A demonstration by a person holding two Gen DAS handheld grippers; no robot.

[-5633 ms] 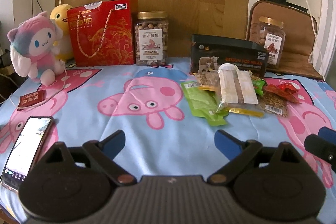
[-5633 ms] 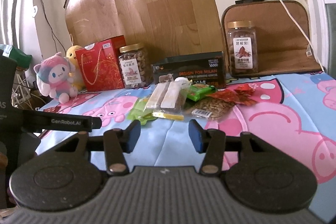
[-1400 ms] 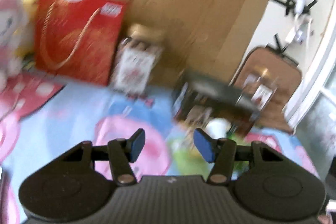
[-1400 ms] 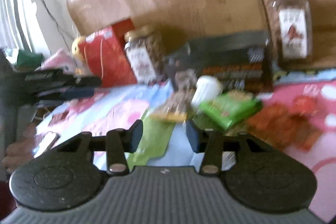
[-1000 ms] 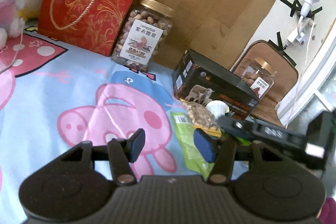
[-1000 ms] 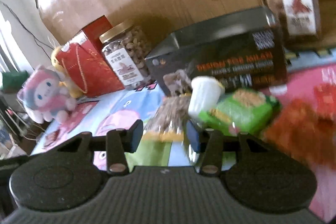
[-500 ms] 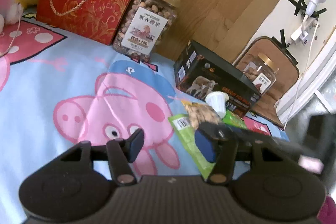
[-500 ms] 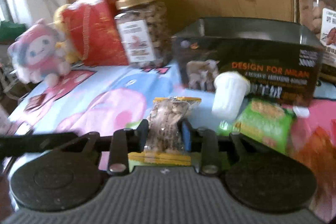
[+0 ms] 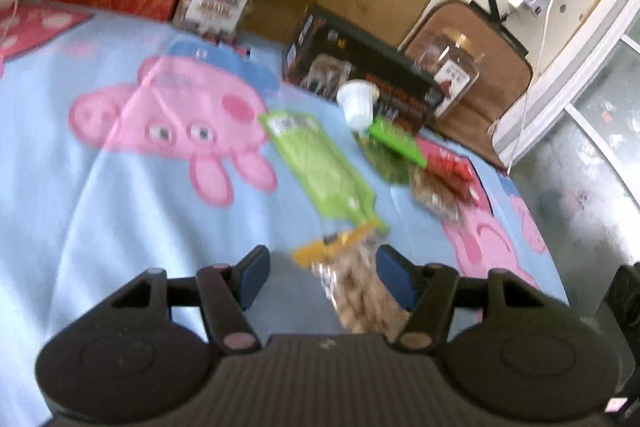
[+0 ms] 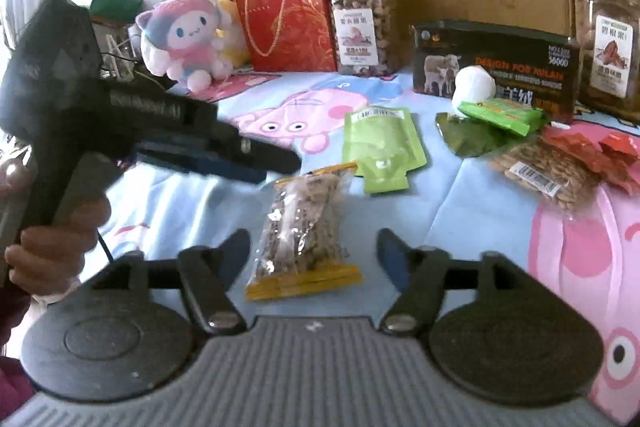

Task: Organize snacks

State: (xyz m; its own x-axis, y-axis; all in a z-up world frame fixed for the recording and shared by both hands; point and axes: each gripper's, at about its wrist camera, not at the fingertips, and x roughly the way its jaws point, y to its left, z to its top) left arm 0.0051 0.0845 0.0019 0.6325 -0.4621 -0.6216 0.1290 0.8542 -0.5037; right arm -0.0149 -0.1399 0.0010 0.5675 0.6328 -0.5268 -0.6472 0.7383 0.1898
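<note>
Pig-print blue cloth (image 10: pixel 460 195) carries everything. Right gripper (image 10: pixel 313 247): jaws opening, wide apart, nut packet (image 10: pixel 304 227) lying flat between, untouched. Left gripper (image 9: pixel 322 277): jaws opening, same packet (image 9: pixel 356 291) between them, contact unclear. Green pouch (image 10: pixel 380 147) just beyond.

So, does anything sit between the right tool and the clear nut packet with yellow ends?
Nothing visible does. The nut packet lies flat between the fingers of the right tool, whose jaws are opening, with the pads clear of it. The left tool, also opening, points at the packet's far end and is not across the path.
</note>
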